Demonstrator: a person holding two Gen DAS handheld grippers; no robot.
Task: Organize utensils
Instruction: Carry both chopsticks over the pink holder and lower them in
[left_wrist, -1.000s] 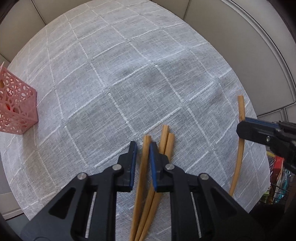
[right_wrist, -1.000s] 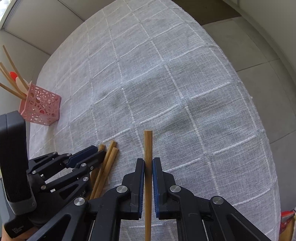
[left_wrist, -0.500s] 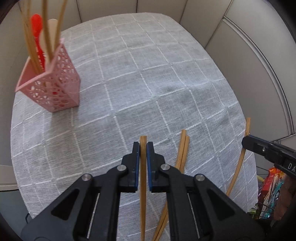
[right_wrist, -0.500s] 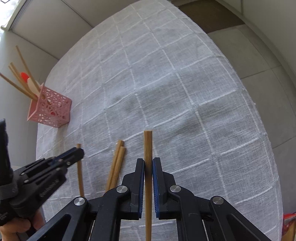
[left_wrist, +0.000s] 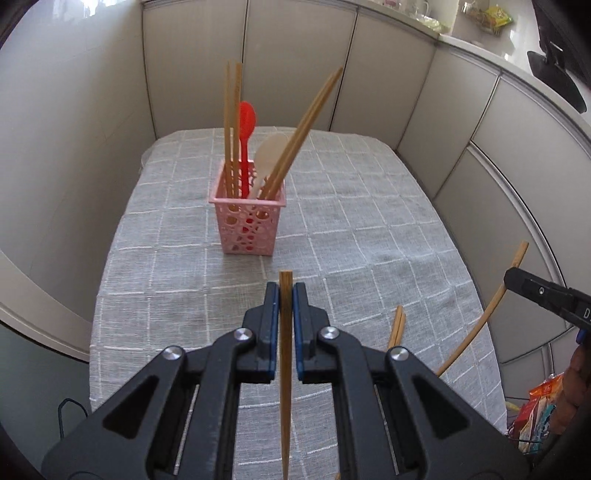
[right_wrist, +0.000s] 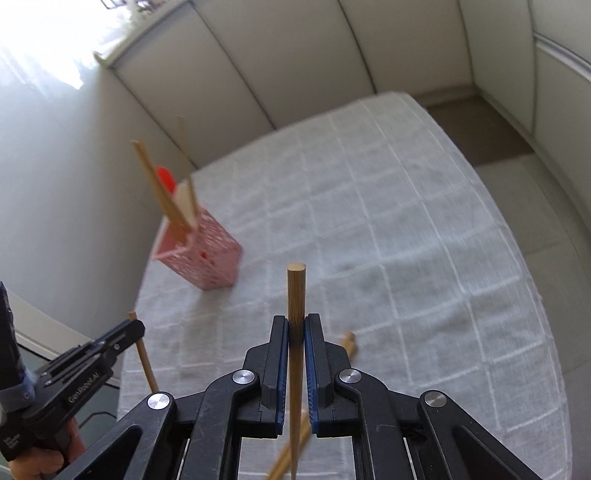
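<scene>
Pale cabinet panels wall in my desk (left_wrist: 369, 236), which wears a grey cloth crossed by white grid lines; bright window glare sits up to my left. Ahead of my left tongs (left_wrist: 285, 291) stands the pink lattice basket (left_wrist: 246, 221), already carrying chopsticks, a red spoon (left_wrist: 246, 122) and a cream spoon (left_wrist: 269, 151). Both tongs are clamped narrow: the left on one chopstick (left_wrist: 285, 354), my right tongs (right_wrist: 296, 325) on another chopstick (right_wrist: 296, 295). A loose pair (left_wrist: 397, 328) lies on the cloth between them.
</scene>
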